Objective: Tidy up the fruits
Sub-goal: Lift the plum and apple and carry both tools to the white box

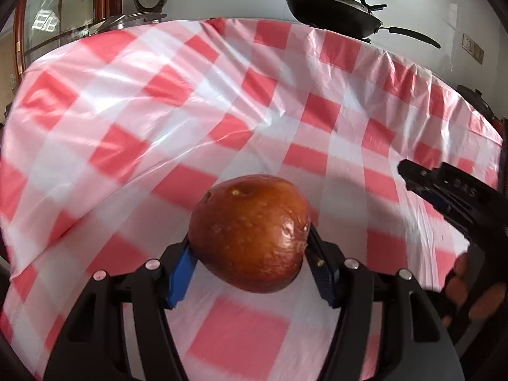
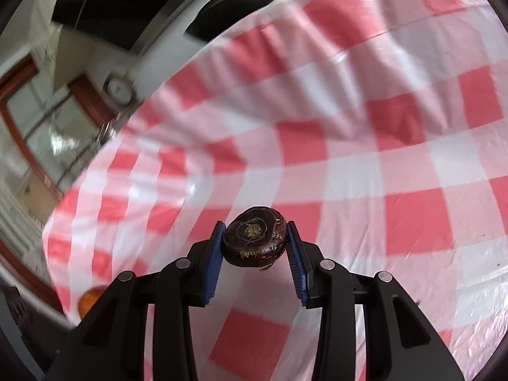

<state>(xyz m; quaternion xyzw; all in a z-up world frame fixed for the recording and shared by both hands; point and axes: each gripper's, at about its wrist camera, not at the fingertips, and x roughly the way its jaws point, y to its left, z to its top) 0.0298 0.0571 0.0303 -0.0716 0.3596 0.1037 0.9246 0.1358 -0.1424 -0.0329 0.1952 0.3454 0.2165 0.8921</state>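
A red-and-white checked cloth (image 1: 133, 101) covers the counter, with a dark wok (image 1: 333, 12) at its far edge. The left gripper (image 1: 250, 254) is clamped on a brown, round fruit (image 1: 250, 231), which sits between its blue pads, raised above the cloth. The right gripper (image 2: 255, 247) grasps a smaller dark purple fruit (image 2: 254, 238) between its fingertips, also clear of the cloth. An orange fruit (image 2: 89, 298) lies near the cloth's edge, well apart to the left.
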